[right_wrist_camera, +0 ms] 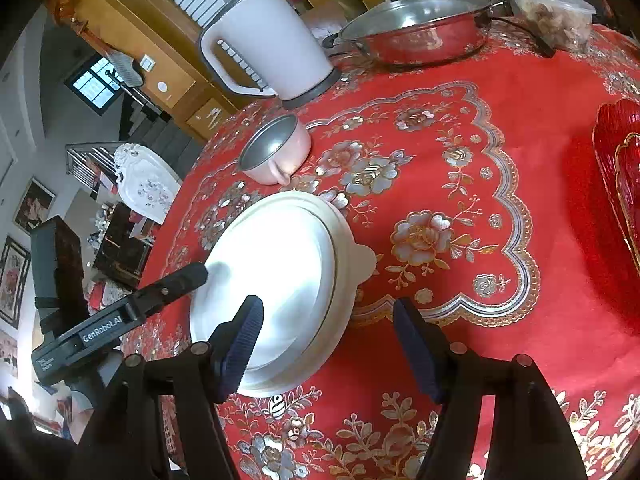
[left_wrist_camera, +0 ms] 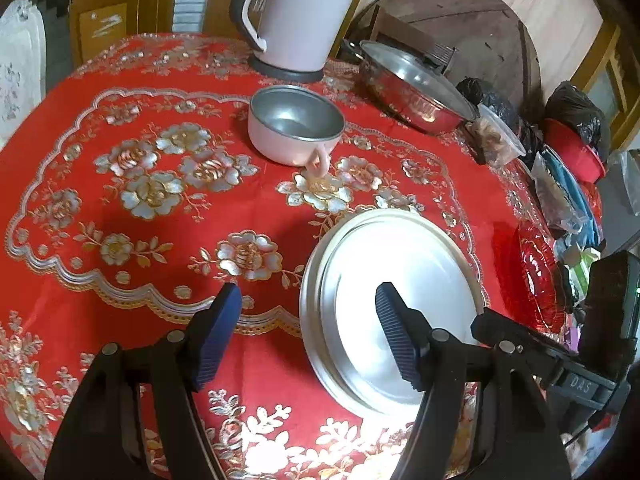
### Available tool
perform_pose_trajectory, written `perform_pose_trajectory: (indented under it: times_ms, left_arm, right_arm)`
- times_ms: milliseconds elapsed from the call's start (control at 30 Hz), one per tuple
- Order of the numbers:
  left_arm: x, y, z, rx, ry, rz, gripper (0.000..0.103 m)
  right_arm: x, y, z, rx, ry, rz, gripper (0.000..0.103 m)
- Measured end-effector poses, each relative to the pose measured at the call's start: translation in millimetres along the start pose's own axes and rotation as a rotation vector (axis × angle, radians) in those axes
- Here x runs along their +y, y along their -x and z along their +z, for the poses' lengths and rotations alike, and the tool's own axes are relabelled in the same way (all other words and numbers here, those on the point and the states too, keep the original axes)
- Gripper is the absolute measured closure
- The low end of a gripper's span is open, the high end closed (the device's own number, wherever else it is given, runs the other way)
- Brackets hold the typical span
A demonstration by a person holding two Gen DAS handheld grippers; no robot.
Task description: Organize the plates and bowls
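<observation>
A shiny metal plate (left_wrist_camera: 400, 264) lies stacked inside a cream plate (left_wrist_camera: 310, 280) on the red flowered tablecloth. Beyond them stands a pink bowl (left_wrist_camera: 294, 124) with a metal inside and a small handle, empty and upright. My left gripper (left_wrist_camera: 308, 292) hovers open over the stack's left rim, holding nothing. In the right wrist view the metal plate (right_wrist_camera: 276, 264) sits on the cream plate (right_wrist_camera: 362, 258), with the pink bowl (right_wrist_camera: 276, 148) behind. My right gripper (right_wrist_camera: 328, 306) is open over the stack's right rim, empty.
A white kettle (left_wrist_camera: 300, 12) and a lidded steel pan (left_wrist_camera: 416, 88) stand at the table's back. A red glass dish (right_wrist_camera: 620, 184) lies to the right, and a plastic food tub (right_wrist_camera: 552, 12) sits far right. The table edge drops off left of the plates.
</observation>
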State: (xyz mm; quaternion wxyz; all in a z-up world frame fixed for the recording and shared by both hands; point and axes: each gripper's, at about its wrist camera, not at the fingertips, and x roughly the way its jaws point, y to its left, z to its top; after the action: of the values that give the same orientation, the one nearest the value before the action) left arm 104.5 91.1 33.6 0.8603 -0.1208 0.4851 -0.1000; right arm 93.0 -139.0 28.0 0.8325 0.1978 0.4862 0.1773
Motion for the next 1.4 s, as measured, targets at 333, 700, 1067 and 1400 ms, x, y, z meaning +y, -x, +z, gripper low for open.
perform_pose_trajectory:
  times_ms: [333, 700, 1067, 1400]
  left_arm:
    - [-11, -23, -5, 0.035, -0.032, 0.025, 0.06]
    - [-30, -25, -9, 0.05, -0.08, 0.045, 0.085]
    - [-94, -11, 2, 0.031, -0.158, -0.002, 0.085]
    - [-193, -24, 6, 0.047, -0.268, -0.084, 0.085]
  right_arm:
    - [7, -16, -1, -0.019, 0.049, -0.015, 0.048]
    - [14, -9, -9, -0.038, 0.147, -0.108, 0.064]
    - [-2, 46, -2, -0.117, 0.146, -0.171, 0.062]
    - [-64, 122, 7, -0.216, 0.041, -0.267, 0.061]
